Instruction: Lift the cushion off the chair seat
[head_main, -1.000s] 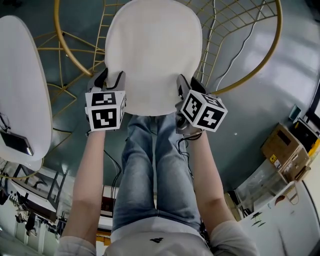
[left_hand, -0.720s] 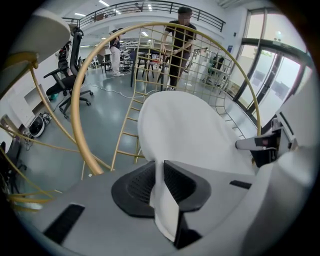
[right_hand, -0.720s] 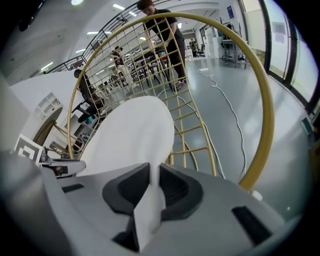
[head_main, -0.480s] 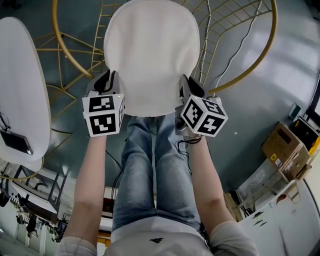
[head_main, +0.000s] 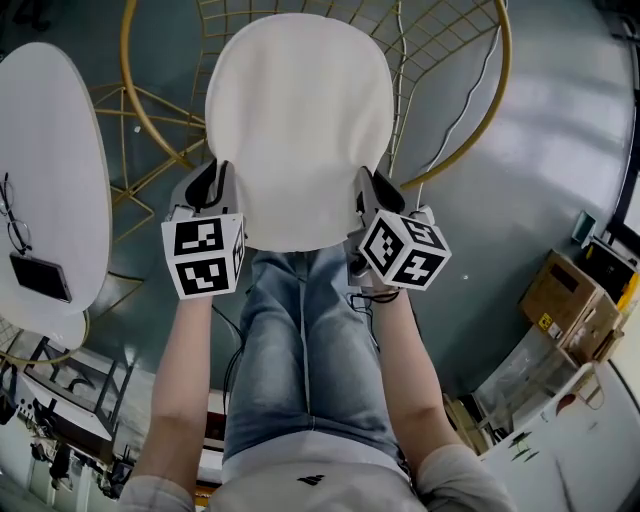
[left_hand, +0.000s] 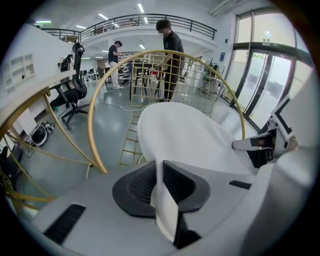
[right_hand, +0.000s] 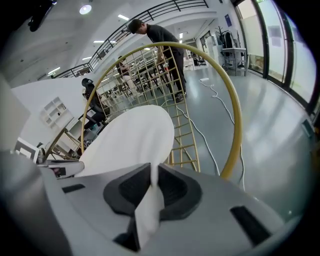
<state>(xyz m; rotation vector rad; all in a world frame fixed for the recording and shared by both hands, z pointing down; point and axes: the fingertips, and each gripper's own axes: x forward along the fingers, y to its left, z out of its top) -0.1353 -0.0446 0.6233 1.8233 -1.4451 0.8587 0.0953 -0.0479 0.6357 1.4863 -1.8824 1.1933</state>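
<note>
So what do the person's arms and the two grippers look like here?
The left gripper and right gripper have light grey bodies with dark ribbed pads. Each carries a white cube printed with black square markers. The forearms are bare below short light sleeves; blue jeans.

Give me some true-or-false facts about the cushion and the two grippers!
1. The left hand-held gripper is shut on the cushion's edge. True.
2. The right hand-held gripper is open with nothing in it. False: it is shut on the cushion's other edge.
3. The cushion is blue. False: it is white.
4. The chair frame is gold-coloured. True.
</note>
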